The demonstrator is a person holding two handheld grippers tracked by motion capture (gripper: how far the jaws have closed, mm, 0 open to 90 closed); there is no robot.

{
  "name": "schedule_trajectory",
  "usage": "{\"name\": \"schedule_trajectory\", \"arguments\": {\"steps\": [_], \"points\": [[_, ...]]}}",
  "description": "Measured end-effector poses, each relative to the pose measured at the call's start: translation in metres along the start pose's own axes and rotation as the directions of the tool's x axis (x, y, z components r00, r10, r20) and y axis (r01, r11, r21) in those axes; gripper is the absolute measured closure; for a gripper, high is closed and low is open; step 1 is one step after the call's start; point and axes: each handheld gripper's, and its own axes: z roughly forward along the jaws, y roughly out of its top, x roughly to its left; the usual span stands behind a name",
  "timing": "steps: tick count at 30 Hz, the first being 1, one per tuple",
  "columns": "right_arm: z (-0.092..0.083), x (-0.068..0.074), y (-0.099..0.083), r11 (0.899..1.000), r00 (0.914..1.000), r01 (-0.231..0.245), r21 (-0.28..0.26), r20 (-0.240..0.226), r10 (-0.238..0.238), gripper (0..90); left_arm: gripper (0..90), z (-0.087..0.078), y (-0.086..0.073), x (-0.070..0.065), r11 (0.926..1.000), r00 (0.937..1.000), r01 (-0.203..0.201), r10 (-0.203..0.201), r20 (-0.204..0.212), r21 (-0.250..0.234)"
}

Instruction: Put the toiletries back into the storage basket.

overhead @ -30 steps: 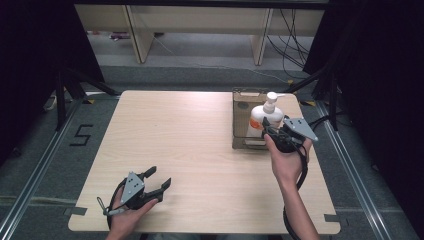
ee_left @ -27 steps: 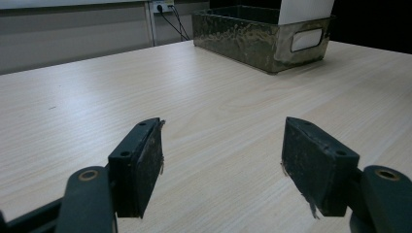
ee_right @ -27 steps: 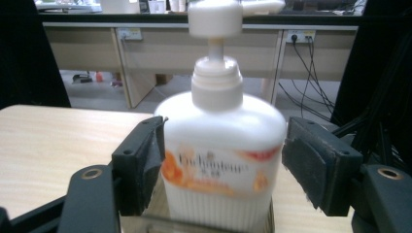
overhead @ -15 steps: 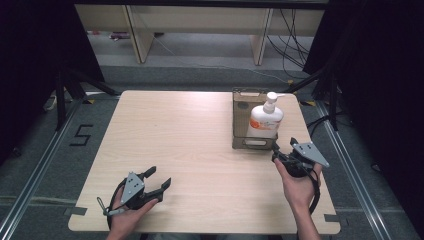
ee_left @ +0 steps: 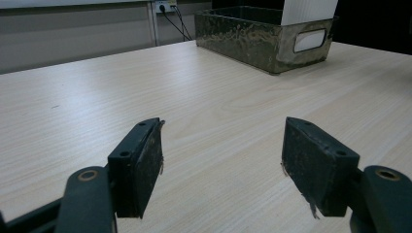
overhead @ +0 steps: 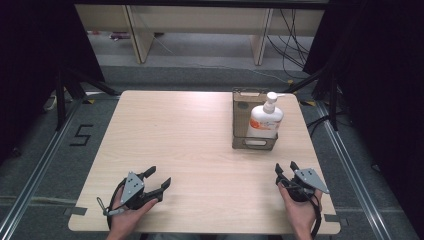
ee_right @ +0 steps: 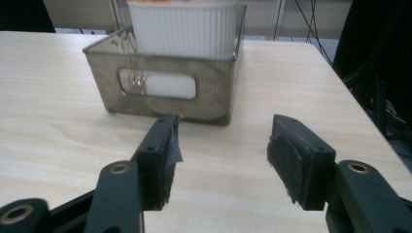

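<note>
One table [overhead: 200, 145], one bin [overhead: 242, 120], one pump bottle [overhead: 265, 120] and two grippers are present. The table has a pale wood-grain top, rectangular with rounded corners, and takes up the centre of the high view. The bin sits in the upper right part of the table; it is a rectangular open-topped box of dark translucent plastic with a mottled, scuffed surface and an oblong handle cut-out in its near end wall, seen clearly in the right gripper view. The pump bottle stands upright inside the bin at its near end; it is white with an orange label and a white pump head, and its lower body is ribbed with fine vertical grooves. The left gripper [overhead: 156, 181] lies at the lower left of the high view, held in a hand near the table's front edge, its two black jaws spread wide with only bare table between the flat, worn pads. The right gripper [overhead: 285, 168] lies at the lower right, held in the other hand, jaws likewise parted and holding nothing, pointing toward the bin and well apart from it. Each gripper carries a grey three-cornered plate on top.
</note>
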Motion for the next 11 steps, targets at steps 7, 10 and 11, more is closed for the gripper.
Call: {"name": "schedule_trajectory", "arguments": {"steps": [7,10,11], "points": [[0.002,0.004,-0.011,1.0,0.9985,-0.02,-0.009,-0.05,0.02,51.6,30.6,0.001,0.0,0.0,1.0,1.0,-0.001,0.001,0.006,-0.001],[0.0,0.003,-0.012,1.0,0.9996,-0.004,-0.003,-0.026,0.004,53.8,30.6,0.002,0.0,0.001,0.9999,0.9999,0.0,0.001,0.014,-0.012],[0.002,0.004,-0.013,1.0,0.9987,-0.023,-0.018,-0.045,0.022,54.1,30.5,0.002,0.0,0.001,1.0,0.9999,-0.003,0.003,0.015,-0.009]]}}
